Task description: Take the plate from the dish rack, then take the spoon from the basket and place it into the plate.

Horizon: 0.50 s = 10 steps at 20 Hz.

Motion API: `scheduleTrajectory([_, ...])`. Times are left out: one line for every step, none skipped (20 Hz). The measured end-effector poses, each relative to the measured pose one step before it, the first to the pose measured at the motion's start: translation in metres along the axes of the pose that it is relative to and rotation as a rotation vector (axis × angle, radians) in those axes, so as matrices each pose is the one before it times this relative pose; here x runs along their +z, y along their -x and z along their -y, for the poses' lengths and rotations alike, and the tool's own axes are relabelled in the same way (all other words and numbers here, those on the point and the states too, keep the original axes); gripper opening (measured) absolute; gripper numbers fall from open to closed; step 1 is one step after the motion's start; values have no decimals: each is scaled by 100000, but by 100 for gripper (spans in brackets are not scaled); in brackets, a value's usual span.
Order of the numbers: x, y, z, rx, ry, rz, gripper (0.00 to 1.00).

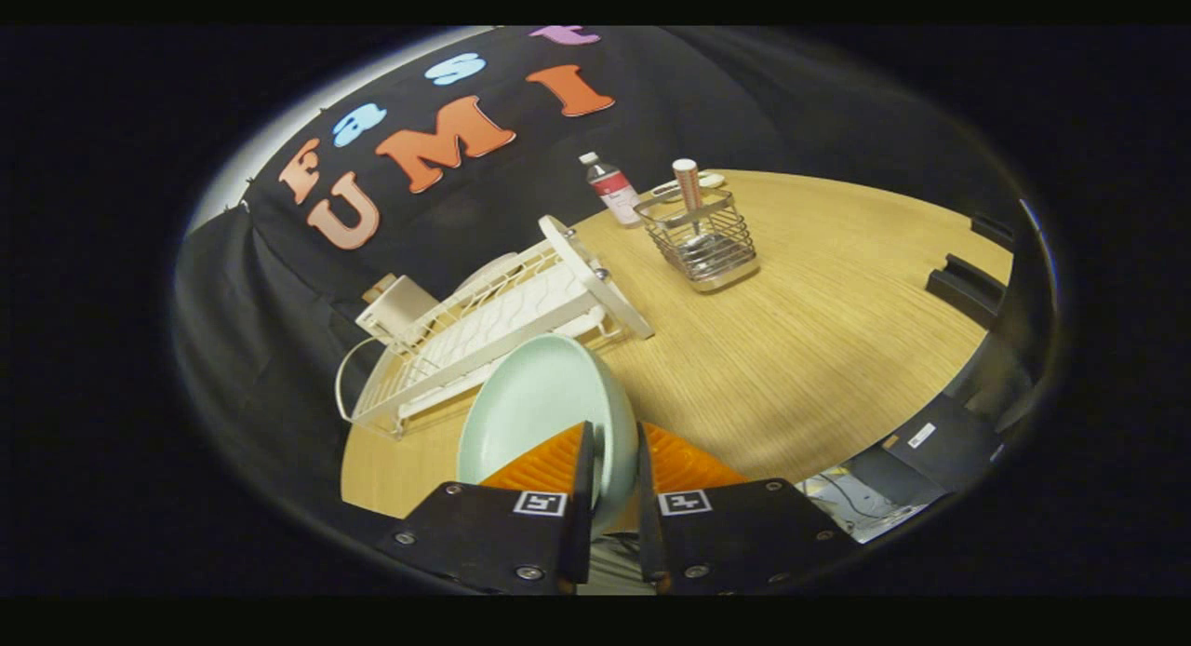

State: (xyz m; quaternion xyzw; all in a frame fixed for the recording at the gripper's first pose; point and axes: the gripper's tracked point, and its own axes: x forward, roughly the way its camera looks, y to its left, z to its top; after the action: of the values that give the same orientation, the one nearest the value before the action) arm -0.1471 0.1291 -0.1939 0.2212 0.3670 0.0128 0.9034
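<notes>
A pale green plate (pixel 540 404) stands on edge between my fingers, and my gripper (pixel 614 450) is shut on its rim, holding it above the wooden table (pixel 819 348). The orange fingers (pixel 549 460) press on either side of the rim. Beyond the plate lies the white wire dish rack (pixel 484 329), with nothing in its slots that I can make out. Farther off stands a wire basket (pixel 702 236) with a spoon (pixel 690 199) upright in it, its pale handle sticking out at the top.
A small bottle with a white cap (pixel 611 190) stands behind the basket beside a flat white object (pixel 693 185). A white box-like thing (pixel 395 306) sits at the rack's far end. Dark blocks (pixel 968 288) line the table's right edge.
</notes>
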Motion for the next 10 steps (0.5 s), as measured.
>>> scheduleTrajectory([247,-276,533,-2807,1327,600,21])
scheduleTrajectory([293,-85,318,-1282,1111,627,20])
scheduleTrajectory([409,139,55,-44,597,820,18])
scheduleTrajectory([467,13,-84,252,946,974,19])
scheduleTrajectory([495,263,208,-369,1823,1584,21])
scheduleTrajectory([677,111,420,-1433,2817,2227,30])
scheduleTrajectory([833,103,554,-1840,3567,2704,38])
scheduleTrajectory([969,148,515,-1599,3072,3009,46])
scheduleTrajectory([926,219,602,-1627,2980,2780,50])
scheduleTrajectory([929,-26,463,-749,2625,2730,59])
